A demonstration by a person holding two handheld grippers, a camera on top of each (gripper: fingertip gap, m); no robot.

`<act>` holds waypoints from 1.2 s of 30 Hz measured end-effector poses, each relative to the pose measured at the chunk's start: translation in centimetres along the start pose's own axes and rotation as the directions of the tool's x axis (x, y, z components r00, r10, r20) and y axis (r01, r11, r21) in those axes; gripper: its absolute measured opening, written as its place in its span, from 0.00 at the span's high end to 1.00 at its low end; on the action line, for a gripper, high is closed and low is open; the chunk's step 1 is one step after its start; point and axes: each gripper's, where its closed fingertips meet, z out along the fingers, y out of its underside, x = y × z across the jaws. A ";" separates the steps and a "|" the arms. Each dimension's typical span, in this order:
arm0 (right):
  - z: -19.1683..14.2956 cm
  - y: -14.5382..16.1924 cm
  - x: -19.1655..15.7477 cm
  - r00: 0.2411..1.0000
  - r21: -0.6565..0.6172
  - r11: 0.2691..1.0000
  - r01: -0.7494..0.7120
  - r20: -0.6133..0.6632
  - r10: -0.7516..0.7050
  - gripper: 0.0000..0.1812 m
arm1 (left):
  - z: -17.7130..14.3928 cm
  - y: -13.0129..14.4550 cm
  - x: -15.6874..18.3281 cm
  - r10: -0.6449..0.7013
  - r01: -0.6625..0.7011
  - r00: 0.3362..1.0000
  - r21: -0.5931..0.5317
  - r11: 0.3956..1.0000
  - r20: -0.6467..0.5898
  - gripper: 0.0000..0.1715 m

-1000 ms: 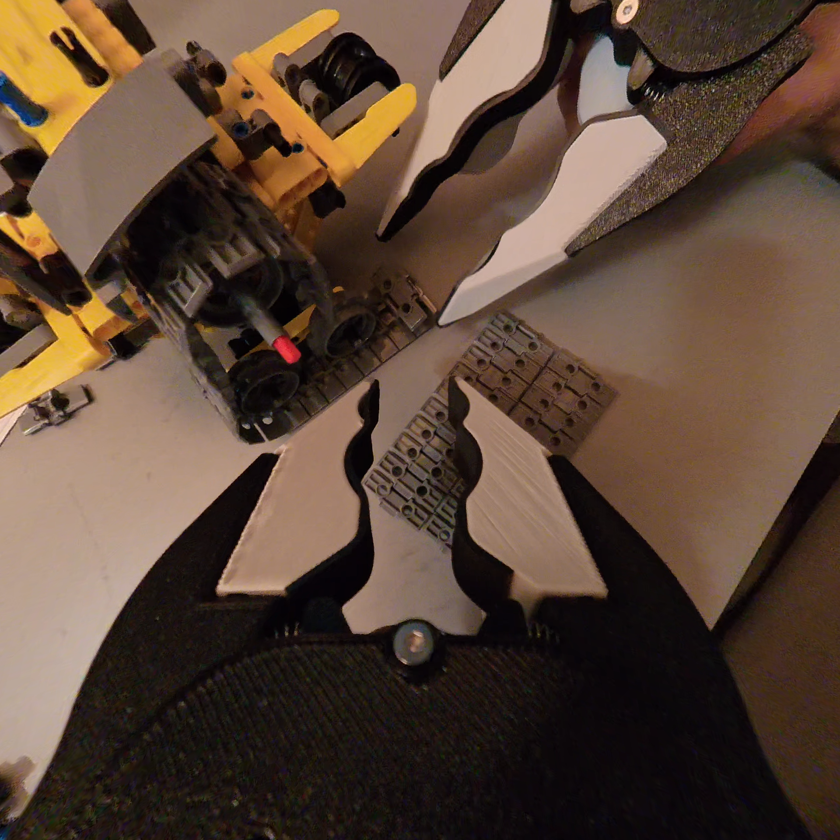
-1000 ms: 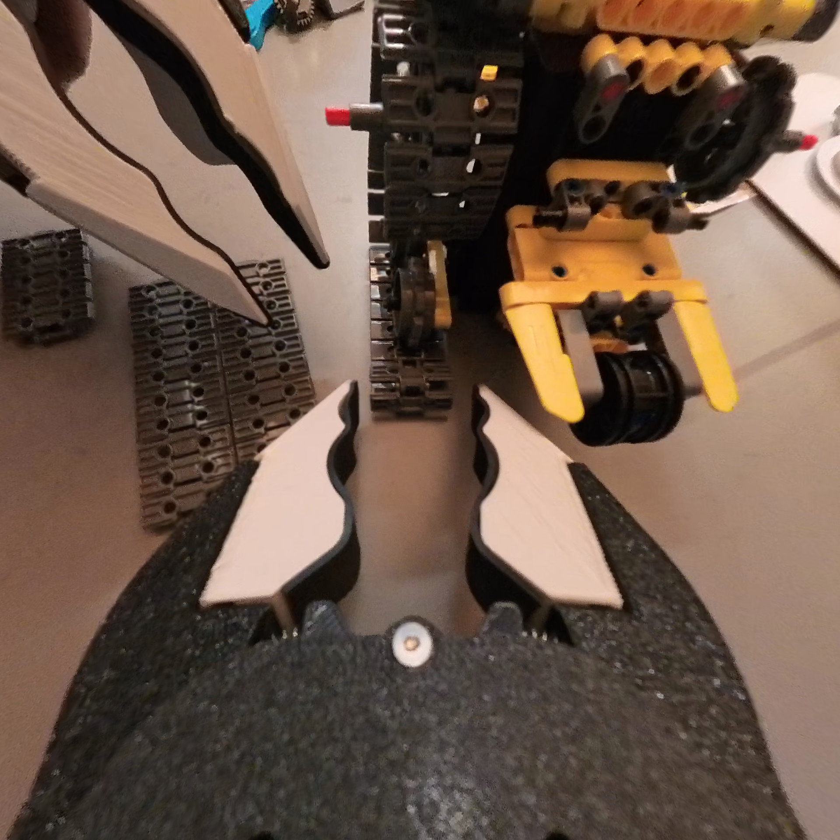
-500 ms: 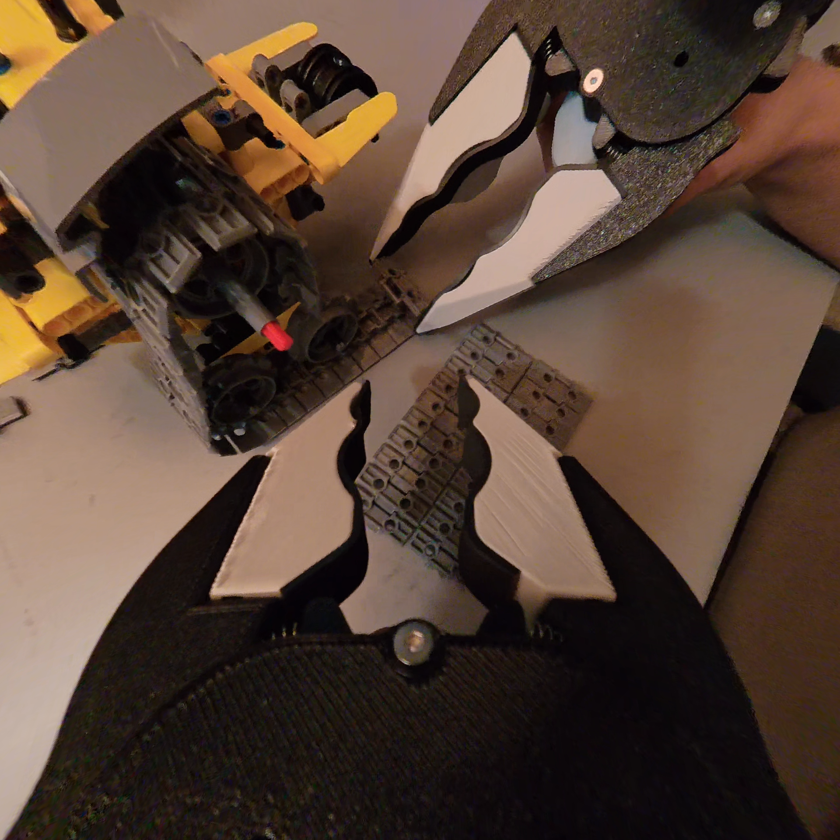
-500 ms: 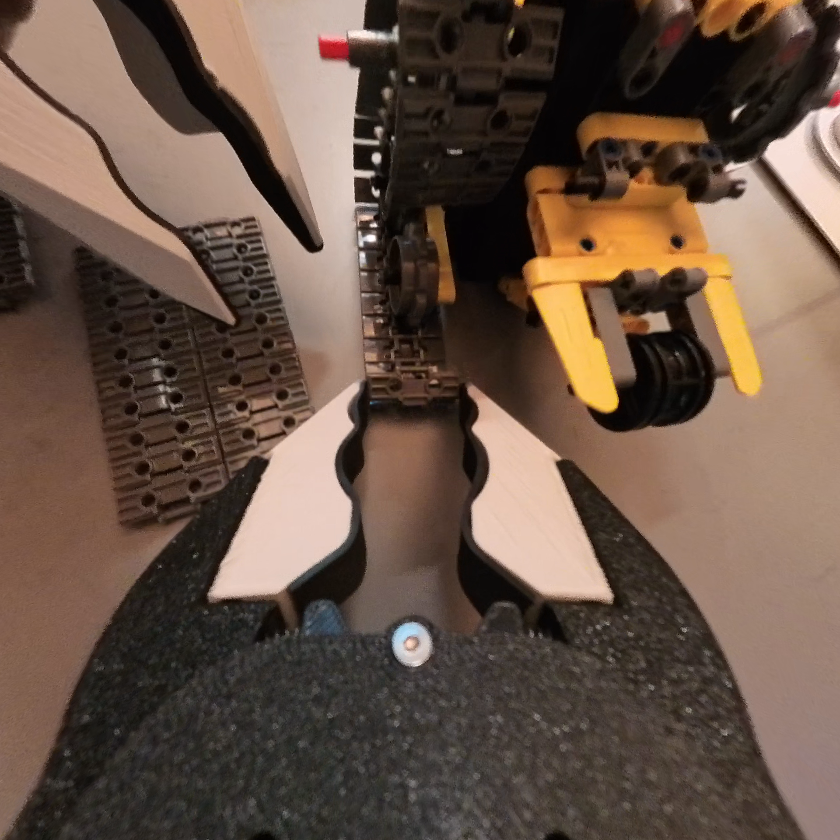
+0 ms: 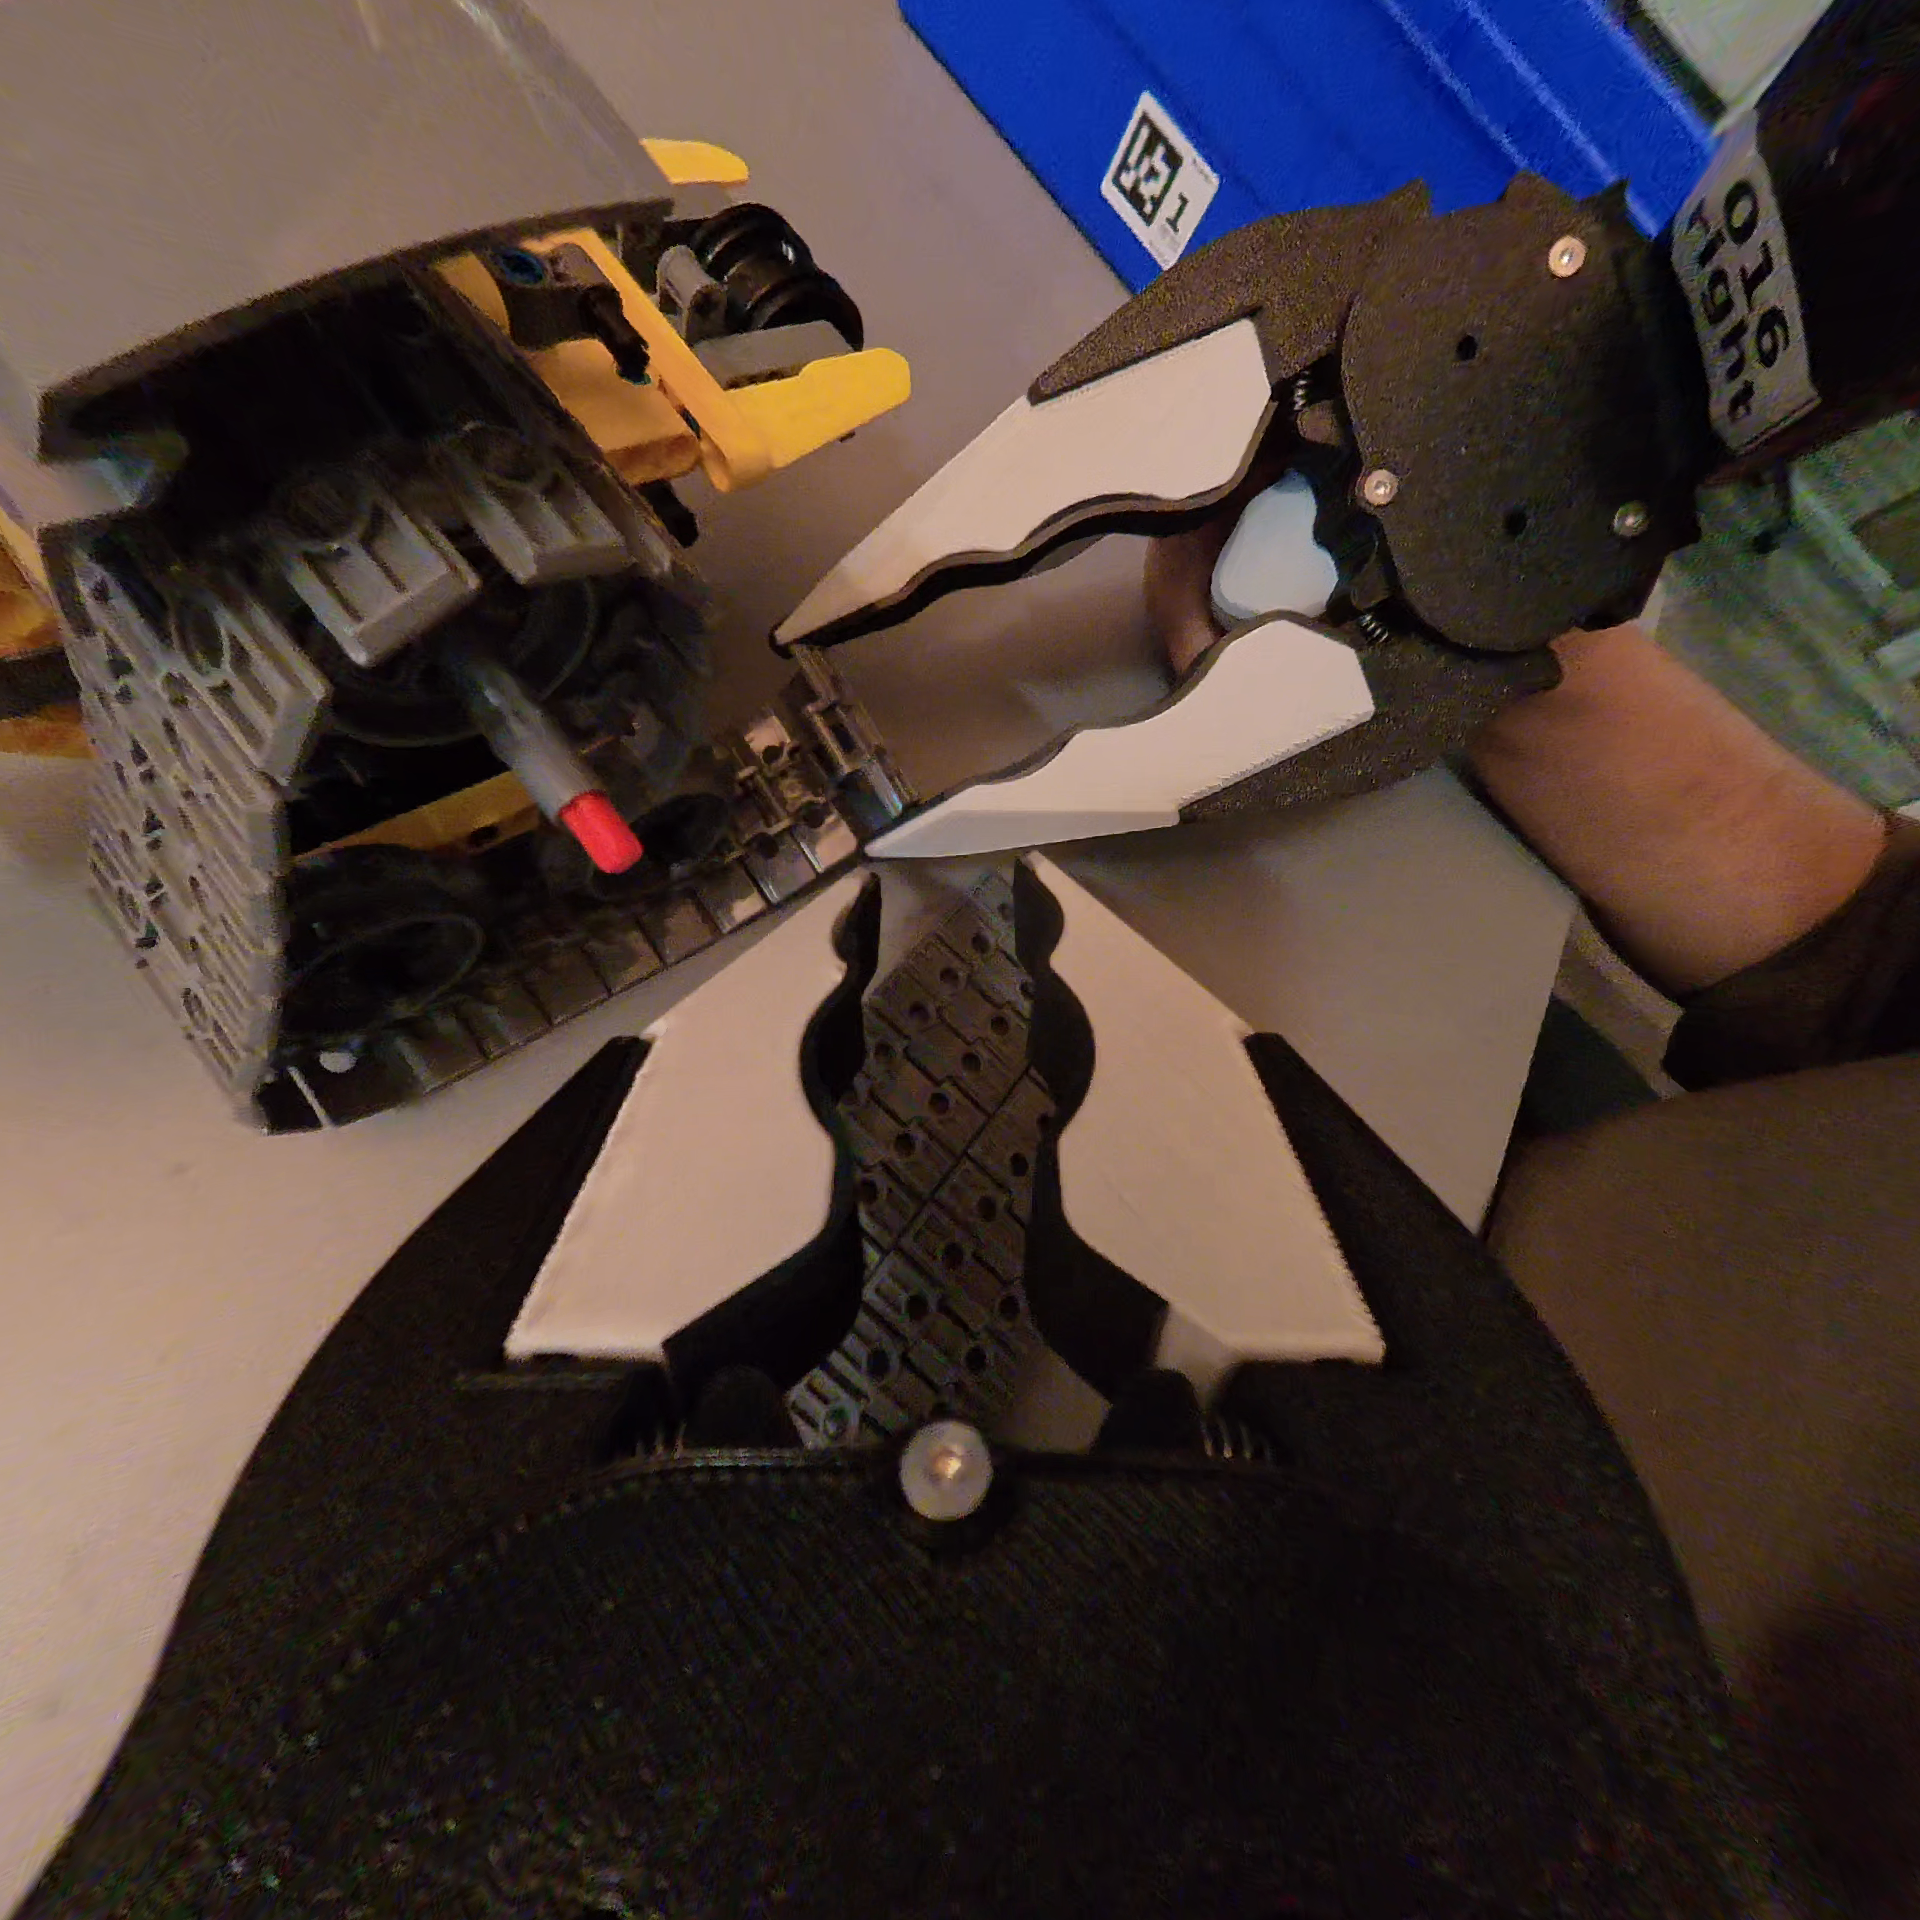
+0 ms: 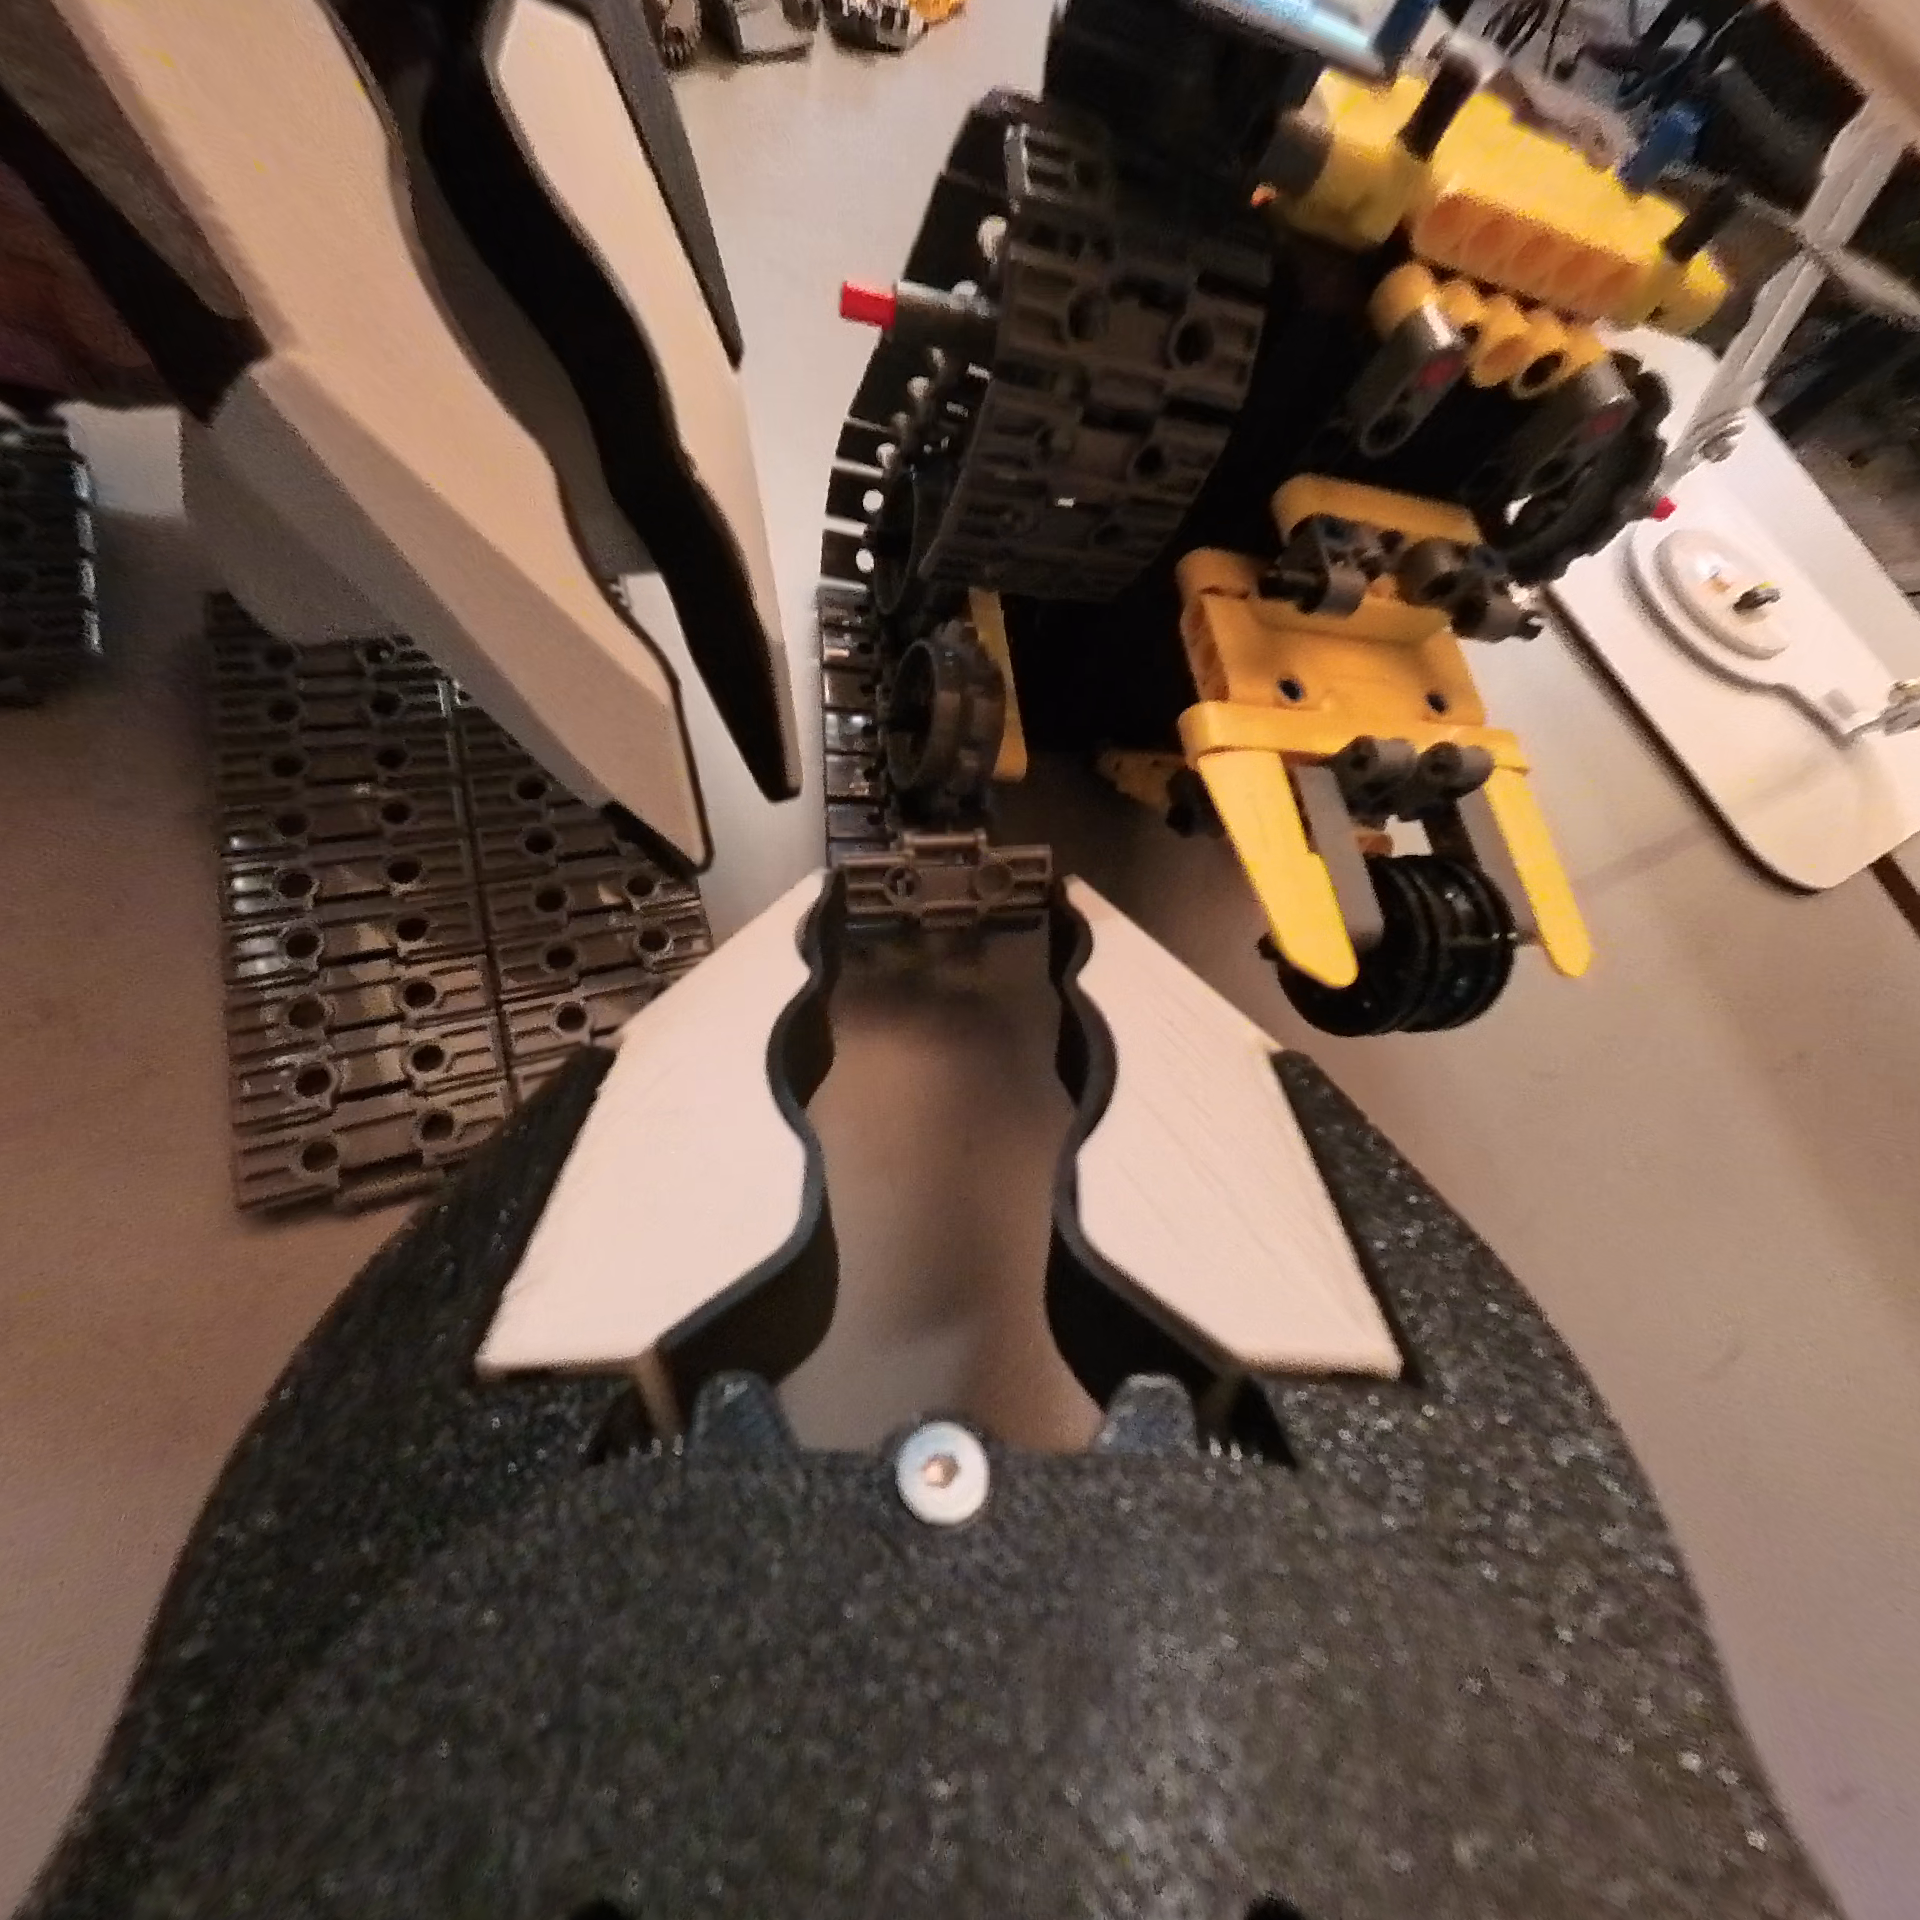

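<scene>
A yellow and black tracked toy vehicle (image 5: 416,623) built from plastic pieces stands on the pale table; it also shows in the right wrist view (image 6: 1143,416). Its dark track trails off the wheels along the table. My right gripper (image 6: 945,883) is shut on the track's end link (image 6: 940,894) and holds it raised; the left wrist view shows the same grip (image 5: 826,743). My left gripper (image 5: 945,883) is open and empty, hovering over loose flat track strips (image 5: 935,1143). In the right wrist view it (image 6: 732,826) hangs just left of the held track.
More loose track strips (image 6: 395,883) lie left of the vehicle, another at the far left (image 6: 42,551). A red-tipped axle (image 5: 597,831) sticks out of the vehicle's side. A blue bin (image 5: 1299,104) stands behind. A white board (image 6: 1766,675) lies at the right. The table edge (image 5: 1507,1091) is close. The red-tipped axle (image 5: 597,831) sits 7 cm or so from the ends of my left fingers.
My right gripper moved forward, closed on the track's end link and lifted it. My left gripper came closer, above the loose strips and near the right gripper's tips.
</scene>
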 end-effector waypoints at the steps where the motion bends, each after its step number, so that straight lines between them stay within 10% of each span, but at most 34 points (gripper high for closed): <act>1: 0.0 -0.2 0.0 1.000 0.012 1.000 -0.001 -0.004 0.001 0.79 | 0.0 -0.1 0.0 -0.006 0.006 1.000 0.009 1.000 -0.002 0.87; 17: 0.8 -2.4 0.2 0.993 0.089 0.989 -0.117 -0.004 0.118 0.79 | -3.6 -2.7 -3.9 0.033 -0.100 0.965 0.247 0.964 0.260 0.70; 36: 0.6 -2.7 0.3 0.981 0.105 0.975 -0.196 0.033 0.194 0.79 | -1.3 -4.2 -3.2 -0.153 0.154 0.988 0.329 0.932 -0.026 0.92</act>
